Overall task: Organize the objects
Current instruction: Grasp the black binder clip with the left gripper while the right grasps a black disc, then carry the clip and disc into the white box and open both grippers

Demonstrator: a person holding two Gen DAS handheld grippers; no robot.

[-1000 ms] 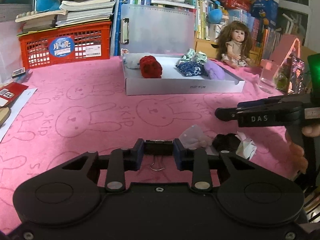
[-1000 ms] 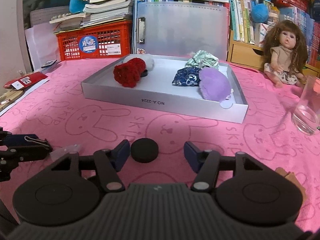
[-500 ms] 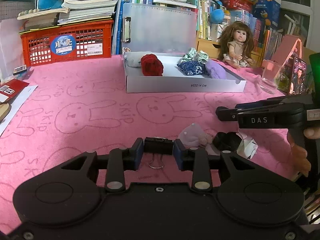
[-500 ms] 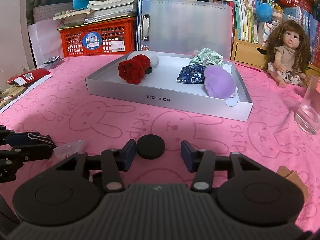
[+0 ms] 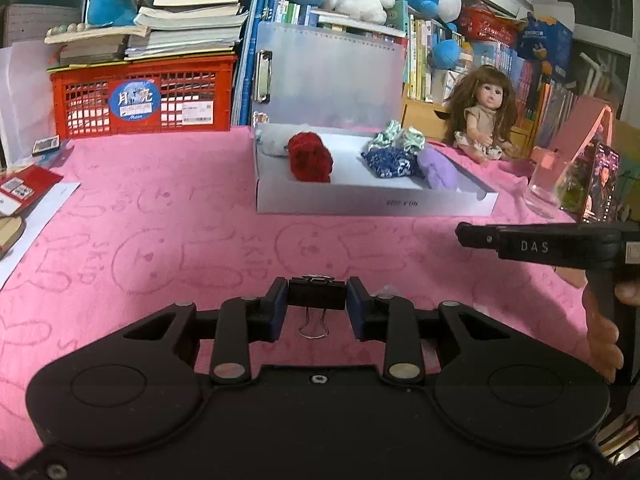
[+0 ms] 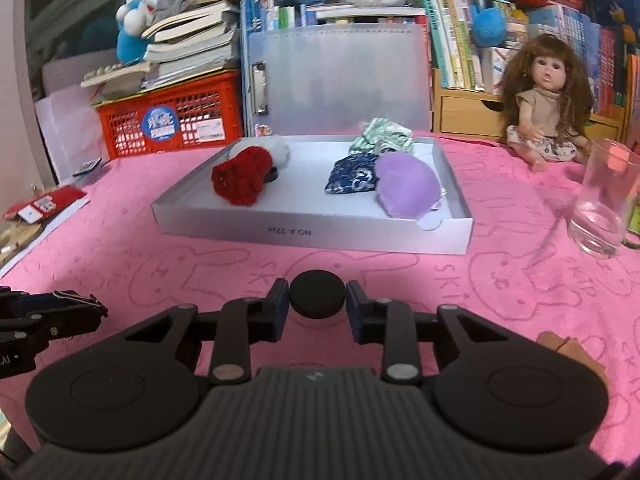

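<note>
Closing right gripper [image 6: 317,307] around round black puck [image 6: 317,299], previously spread; left gripper [image 5: 317,307] pinching black metal binder clip [image 5: 317,298]; both nearly ready for lifting.

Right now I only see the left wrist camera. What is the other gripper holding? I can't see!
Observer: A flat black disc. The right fingers are closing on it, one on each side.
Operator: Is there another one like it?
Observer: Maybe. Something small and black peeks out beside the red fuzzy ball in the white tray; I cannot tell what.
Operator: Anything else down there?
Observer: Brown flat pieces lie on the pink cloth, low on the right of the right wrist view.
</note>
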